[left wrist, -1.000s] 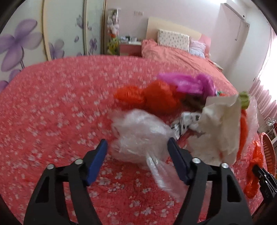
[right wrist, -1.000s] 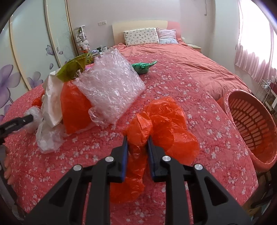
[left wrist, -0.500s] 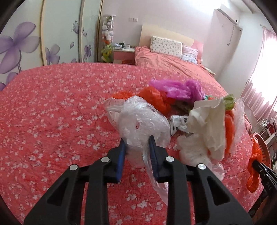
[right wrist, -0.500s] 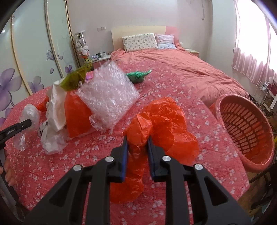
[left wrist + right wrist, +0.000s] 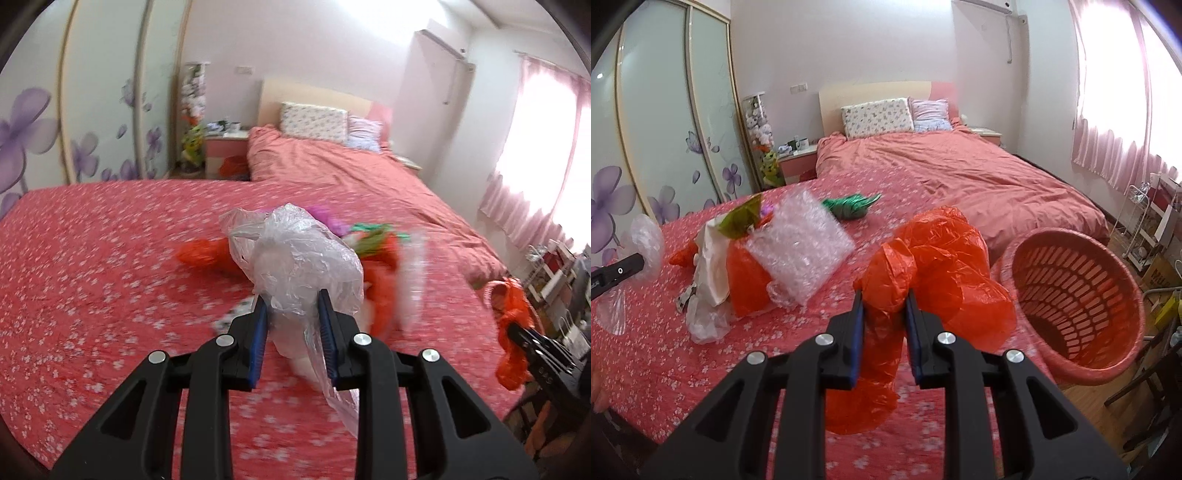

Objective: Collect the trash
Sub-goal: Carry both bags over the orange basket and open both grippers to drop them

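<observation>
My left gripper is shut on a crumpled clear plastic bag and holds it above the red flowered bedspread. My right gripper is shut on an orange plastic bag, lifted above the bedspread to the left of a red plastic basket. In the left wrist view the right gripper and its orange bag show at the far right. A pile of trash lies on the spread: bubble wrap, an orange bag, white paper and a green wrapper.
The basket stands on the floor at the bedspread's right edge. A made bed with pillows lies behind. A wardrobe with flower doors is at the left, a metal rack at the far right.
My left gripper has closed on the clear bag and lifted it off the spread, swinging right. My right gripper has risen with the orange bag and the basket is closer.
</observation>
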`<state>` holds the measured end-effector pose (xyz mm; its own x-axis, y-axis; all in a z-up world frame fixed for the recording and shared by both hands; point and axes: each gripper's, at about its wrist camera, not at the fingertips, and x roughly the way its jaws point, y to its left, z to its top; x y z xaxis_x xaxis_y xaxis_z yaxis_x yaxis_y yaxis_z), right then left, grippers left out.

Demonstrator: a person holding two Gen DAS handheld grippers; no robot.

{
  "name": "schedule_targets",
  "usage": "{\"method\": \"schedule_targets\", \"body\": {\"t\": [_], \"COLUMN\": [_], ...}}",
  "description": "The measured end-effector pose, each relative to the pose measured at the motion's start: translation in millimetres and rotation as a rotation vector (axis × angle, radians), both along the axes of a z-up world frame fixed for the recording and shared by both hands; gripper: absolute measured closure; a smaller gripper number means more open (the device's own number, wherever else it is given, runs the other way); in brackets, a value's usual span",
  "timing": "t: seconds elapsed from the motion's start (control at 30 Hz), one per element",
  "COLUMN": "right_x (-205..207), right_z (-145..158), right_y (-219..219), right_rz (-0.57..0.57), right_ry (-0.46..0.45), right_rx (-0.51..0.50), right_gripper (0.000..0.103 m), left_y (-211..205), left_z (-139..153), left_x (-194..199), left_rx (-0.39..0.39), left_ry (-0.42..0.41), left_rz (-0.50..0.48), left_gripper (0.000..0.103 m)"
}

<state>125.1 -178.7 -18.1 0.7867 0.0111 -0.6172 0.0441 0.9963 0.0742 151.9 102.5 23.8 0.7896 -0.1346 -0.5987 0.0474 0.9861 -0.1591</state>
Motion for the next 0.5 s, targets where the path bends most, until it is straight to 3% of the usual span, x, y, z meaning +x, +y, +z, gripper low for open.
{"method": "schedule_targets", "body": {"t": [0.23,0.5], "right_x": [-9,-19], "right_z": [7,11], "right_y": [-30,-77], "right_rz": [-0.042,-0.110], "right_ry": [-0.019,-0.034], "right_rx": [-0.005,0.013], "right_gripper": [0.082,0.081], "left_y": [-57,-123], "left_z": [12,0], "left_x": [-6,0], "left_rx": [-0.019,-0.028], "left_ry": [-0.031,-0.016], "left_rz": [-0.133,-0.267], "left_gripper": [0.076,0.076]}}
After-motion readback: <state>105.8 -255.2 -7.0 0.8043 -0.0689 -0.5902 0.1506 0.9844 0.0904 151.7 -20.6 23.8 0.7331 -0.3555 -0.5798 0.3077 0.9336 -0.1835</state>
